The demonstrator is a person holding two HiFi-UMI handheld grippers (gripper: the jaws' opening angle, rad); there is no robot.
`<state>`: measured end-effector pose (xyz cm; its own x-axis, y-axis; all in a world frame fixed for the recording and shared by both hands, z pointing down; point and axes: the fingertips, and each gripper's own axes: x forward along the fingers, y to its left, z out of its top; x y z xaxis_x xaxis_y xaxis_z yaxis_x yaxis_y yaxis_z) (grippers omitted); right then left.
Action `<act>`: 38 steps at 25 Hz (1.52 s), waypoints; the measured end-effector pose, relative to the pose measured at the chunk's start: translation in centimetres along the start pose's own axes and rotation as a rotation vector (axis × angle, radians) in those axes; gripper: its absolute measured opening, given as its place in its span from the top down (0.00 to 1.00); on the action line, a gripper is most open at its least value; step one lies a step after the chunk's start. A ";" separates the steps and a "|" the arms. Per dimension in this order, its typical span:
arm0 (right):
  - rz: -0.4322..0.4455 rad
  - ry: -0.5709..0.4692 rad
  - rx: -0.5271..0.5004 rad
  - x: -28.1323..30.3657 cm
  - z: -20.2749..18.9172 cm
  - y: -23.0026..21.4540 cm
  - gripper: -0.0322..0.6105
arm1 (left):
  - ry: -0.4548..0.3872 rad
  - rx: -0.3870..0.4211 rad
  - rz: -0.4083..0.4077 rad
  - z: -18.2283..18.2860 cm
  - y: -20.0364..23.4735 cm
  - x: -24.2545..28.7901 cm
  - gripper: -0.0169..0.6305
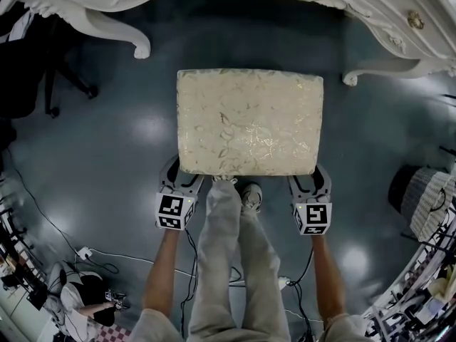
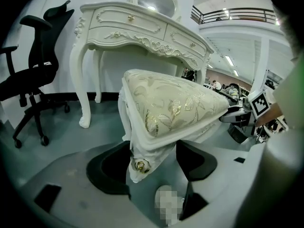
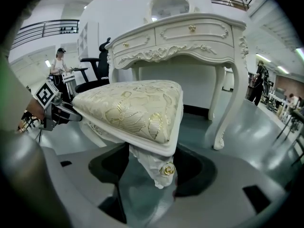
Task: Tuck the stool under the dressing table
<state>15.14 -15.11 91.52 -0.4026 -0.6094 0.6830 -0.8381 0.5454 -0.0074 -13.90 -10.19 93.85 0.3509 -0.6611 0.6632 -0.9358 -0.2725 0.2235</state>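
A black office chair (image 1: 28,70) stands on castors at the far left, on a glossy dark blue-grey floor (image 1: 92,162) that mirrors the ceiling lights. Thin black cables (image 1: 43,219) trail across the near left floor to a small white plug block (image 1: 84,252). At the right sits a rounded, striped grey-and-white thing (image 1: 422,194). Far off, a railed balcony (image 2: 237,14) runs along the white wall, and a person in a cap (image 3: 59,63) stands on the left.

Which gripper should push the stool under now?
Neither alone, likely both: left gripper and right gripper each clamp a near leg of the stool. Watch the right side, where the table foot looks closer.
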 end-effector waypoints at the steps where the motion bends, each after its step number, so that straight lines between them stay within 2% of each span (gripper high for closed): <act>1: 0.000 0.000 -0.002 0.0 0.0 0.0 0.49 | 0.001 0.005 -0.004 0.0 0.0 0.0 0.54; 8: -0.013 -0.016 -0.009 0.9 0.9 -0.6 0.49 | -0.005 0.039 -0.016 1.2 0.4 1.1 0.54; 14: -0.032 -0.042 -0.010 3.5 3.4 -2.3 0.50 | -0.030 0.051 -0.017 4.2 2.3 3.7 0.54; 21: -0.047 -0.068 -0.028 4.5 4.1 -2.9 0.50 | -0.065 0.069 -0.013 5.2 2.8 4.6 0.54; 38: -0.084 -0.144 -0.046 11.4 10.8 -7.4 0.50 | -0.127 0.102 0.001 12.8 7.2 11.1 0.54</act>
<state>12.76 -32.26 91.46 -0.3835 -0.7279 0.5684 -0.8546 0.5130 0.0804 -16.29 -28.44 93.68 0.3571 -0.7428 0.5663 -0.9303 -0.3371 0.1444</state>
